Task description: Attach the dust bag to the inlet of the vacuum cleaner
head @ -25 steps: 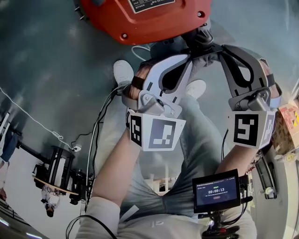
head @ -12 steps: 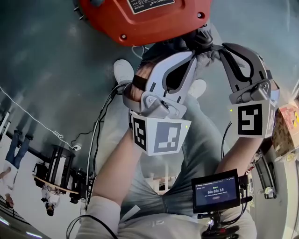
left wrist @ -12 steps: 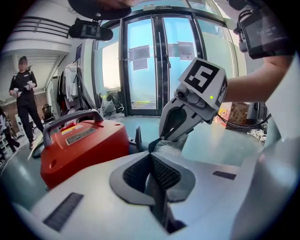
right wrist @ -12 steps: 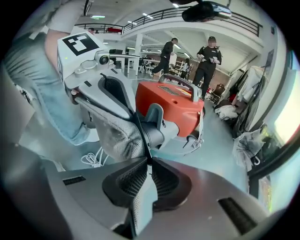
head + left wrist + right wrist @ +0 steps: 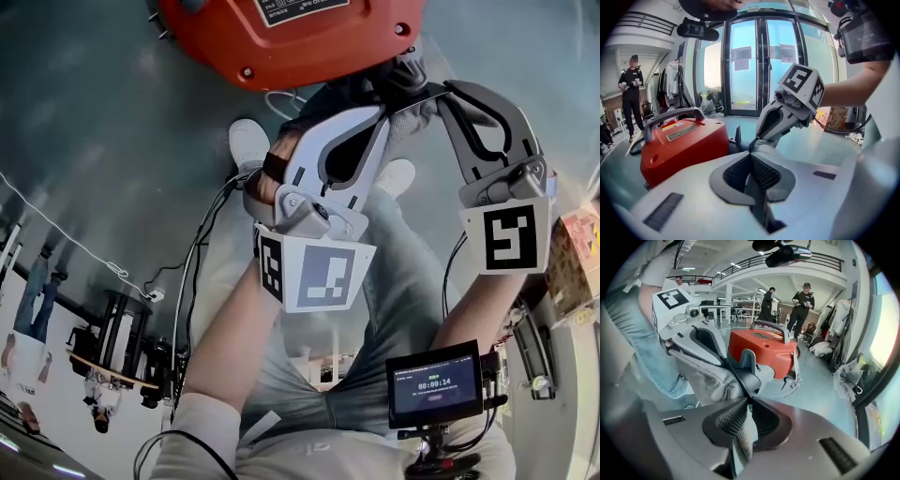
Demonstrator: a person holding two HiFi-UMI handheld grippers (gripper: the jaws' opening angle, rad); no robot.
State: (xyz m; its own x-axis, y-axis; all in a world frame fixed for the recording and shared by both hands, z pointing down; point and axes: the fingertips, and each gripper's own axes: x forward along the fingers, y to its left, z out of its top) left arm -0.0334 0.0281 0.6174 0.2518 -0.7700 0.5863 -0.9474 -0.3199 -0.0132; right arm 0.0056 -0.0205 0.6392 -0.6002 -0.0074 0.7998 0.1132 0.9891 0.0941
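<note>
Both left gripper (image 5: 751, 157) and right gripper (image 5: 749, 401) are pinched on the grey mesh fabric dust bag (image 5: 708, 375), likely light and floppy, best steered from beside its stiffer black round collar (image 5: 746, 378).

Big open workshop hall here: black-railed mezzanine balcony (image 5: 820, 259) along the top, tall glass double doors (image 5: 761, 65) centre frame, smooth grey-green floor (image 5: 94, 112).
</note>
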